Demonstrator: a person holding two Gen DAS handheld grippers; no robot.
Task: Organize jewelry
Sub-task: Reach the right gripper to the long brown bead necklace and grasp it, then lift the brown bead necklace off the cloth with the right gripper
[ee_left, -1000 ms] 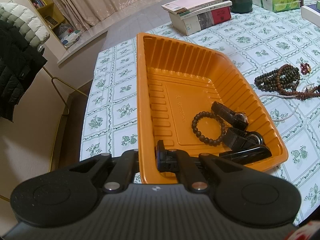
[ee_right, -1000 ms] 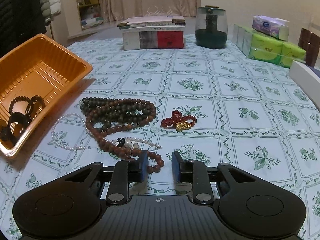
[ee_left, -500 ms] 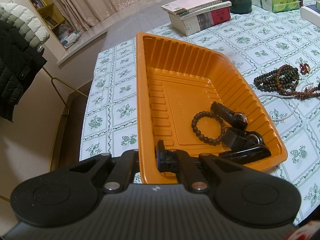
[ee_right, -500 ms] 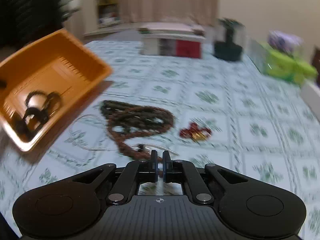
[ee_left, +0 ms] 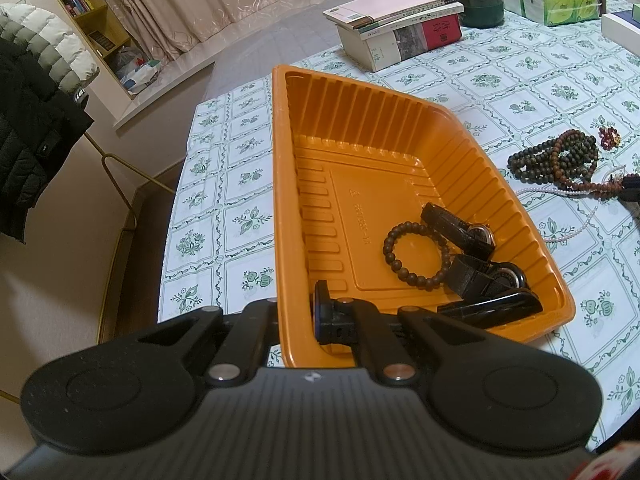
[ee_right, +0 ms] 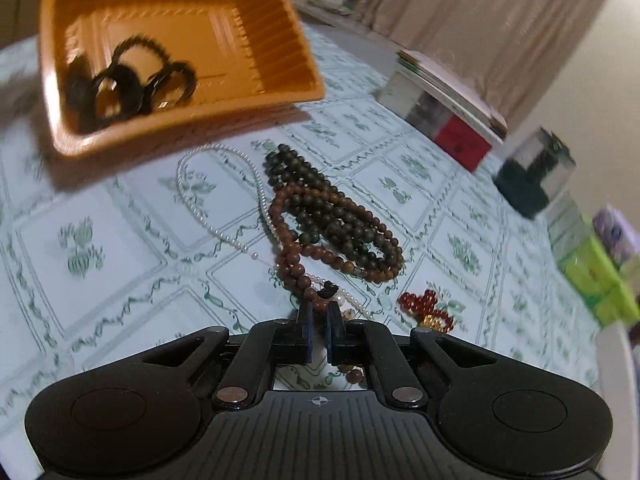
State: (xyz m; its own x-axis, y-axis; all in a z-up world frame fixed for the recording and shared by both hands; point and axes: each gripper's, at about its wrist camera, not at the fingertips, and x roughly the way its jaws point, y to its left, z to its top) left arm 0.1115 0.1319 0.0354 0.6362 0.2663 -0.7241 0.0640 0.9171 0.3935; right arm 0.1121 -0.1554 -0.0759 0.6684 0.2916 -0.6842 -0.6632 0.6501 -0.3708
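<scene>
From the left wrist, the left gripper (ee_left: 298,312) pinches the near wall of the orange tray (ee_left: 400,104); keep it steady. From the right wrist, the right gripper (ee_right: 318,334) is clamped on the brown bead necklace (ee_right: 298,248), which lies on the tablecloth (ee_right: 120,280). Lift slowly so the pearl string (ee_right: 208,224) doesn't tangle.

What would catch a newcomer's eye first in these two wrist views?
The bright orange tray dominates, with the left tongs clamped on its near wall; a dark bead bracelet and black watches lie in its near corner. To its right, on the green-patterned tablecloth, lies a tangle of dark and brown bead necklaces beside a pearl strand and a red bracelet, the right tongs shut at the brown strand's end.
</scene>
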